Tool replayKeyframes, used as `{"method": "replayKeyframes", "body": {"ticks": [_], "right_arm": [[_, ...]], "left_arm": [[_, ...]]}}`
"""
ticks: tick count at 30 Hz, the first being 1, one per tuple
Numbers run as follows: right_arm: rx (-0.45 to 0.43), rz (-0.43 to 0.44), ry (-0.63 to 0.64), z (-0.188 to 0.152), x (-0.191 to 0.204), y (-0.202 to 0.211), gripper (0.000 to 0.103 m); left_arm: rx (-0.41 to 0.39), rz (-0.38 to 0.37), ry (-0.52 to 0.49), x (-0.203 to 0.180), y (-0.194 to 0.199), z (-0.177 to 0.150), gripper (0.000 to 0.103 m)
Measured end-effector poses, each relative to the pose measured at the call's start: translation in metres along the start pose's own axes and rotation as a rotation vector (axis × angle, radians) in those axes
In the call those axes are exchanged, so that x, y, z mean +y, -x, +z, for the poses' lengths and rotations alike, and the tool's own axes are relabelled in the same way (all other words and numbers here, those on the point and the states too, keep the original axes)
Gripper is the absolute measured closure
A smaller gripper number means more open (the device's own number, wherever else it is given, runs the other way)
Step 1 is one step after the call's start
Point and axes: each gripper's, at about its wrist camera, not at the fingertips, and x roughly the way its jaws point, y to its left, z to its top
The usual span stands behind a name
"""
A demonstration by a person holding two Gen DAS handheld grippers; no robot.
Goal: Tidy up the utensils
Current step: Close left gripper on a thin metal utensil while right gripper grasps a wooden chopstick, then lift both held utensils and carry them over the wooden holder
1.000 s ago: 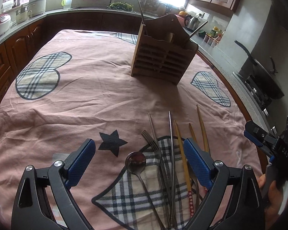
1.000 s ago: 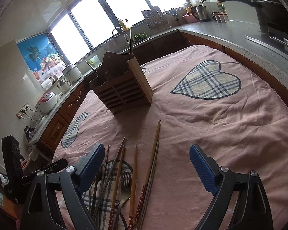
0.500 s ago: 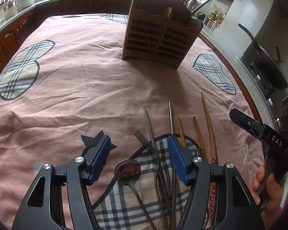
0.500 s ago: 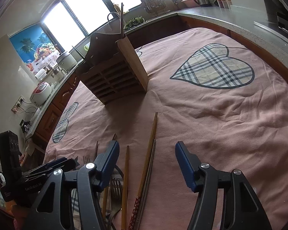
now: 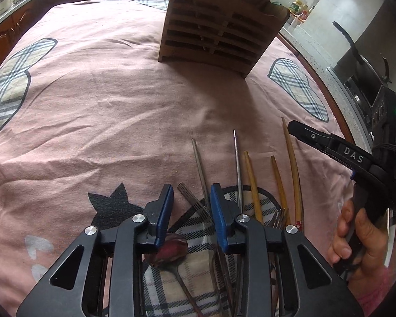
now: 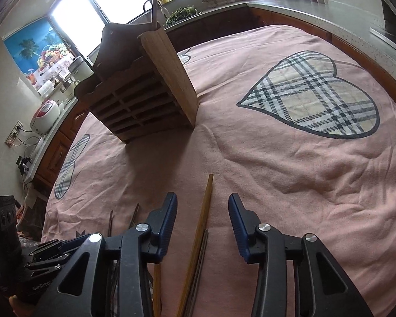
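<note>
Loose utensils lie near the front edge of a pink tablecloth: a fork [image 5: 195, 206], a spoon [image 5: 171, 251], metal chopsticks [image 5: 237, 163] and wooden chopsticks [image 5: 293, 163]. My left gripper [image 5: 191, 198] is open but narrowed, its blue pads straddling the fork's tines just above the cloth. My right gripper [image 6: 202, 208] is open, its pads on either side of a long wooden chopstick [image 6: 202, 227]. A slatted wooden utensil holder [image 5: 219, 26] stands further back and shows in the right wrist view [image 6: 145, 92] too.
The pink tablecloth [image 5: 105, 92] has plaid heart patches [image 6: 316, 95]. Kitchen counters surround the table, with a stove and pan [image 5: 361, 60] at the right, and a rice cooker [image 6: 43, 113] and sink at the far side.
Both grippers have moved forward and down toward the utensils, and both jaws have narrowed. The left now straddles the fork, the right straddles a wooden chopstick.
</note>
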Motion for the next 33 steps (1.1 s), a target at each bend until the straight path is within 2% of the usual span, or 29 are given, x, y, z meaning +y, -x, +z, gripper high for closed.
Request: {"method": "replayKeyframes", "body": {"ticks": [3, 7, 8, 10, 21, 33], "right_arm": [[0.030, -0.027, 0.021, 0.002, 0.003, -0.014, 0.076], [0.028, -0.101, 0.093, 0.003, 0.014, -0.022, 0.085], [0.027, -0.120, 0.111, 0.002, 0.017, -0.023, 0.092], [0.022, -0.130, 0.129, 0.002, 0.019, -0.023, 0.094], [-0.026, -0.018, 0.063, 0.009, 0.021, 0.005, 0.098], [-0.109, 0.073, 0.048, 0.004, 0.033, 0.056, 0.098]], "left_arm": [[0.003, -0.011, 0.008, 0.004, -0.002, 0.000, 0.084], [-0.001, -0.028, 0.018, 0.008, -0.001, 0.000, 0.085], [-0.004, -0.029, 0.015, 0.008, -0.001, -0.001, 0.085], [-0.007, -0.034, 0.014, 0.009, -0.001, -0.001, 0.085], [-0.011, -0.103, 0.073, 0.018, 0.013, -0.002, 0.091], [-0.118, -0.183, 0.047, -0.002, 0.077, -0.011, 0.096]]}}
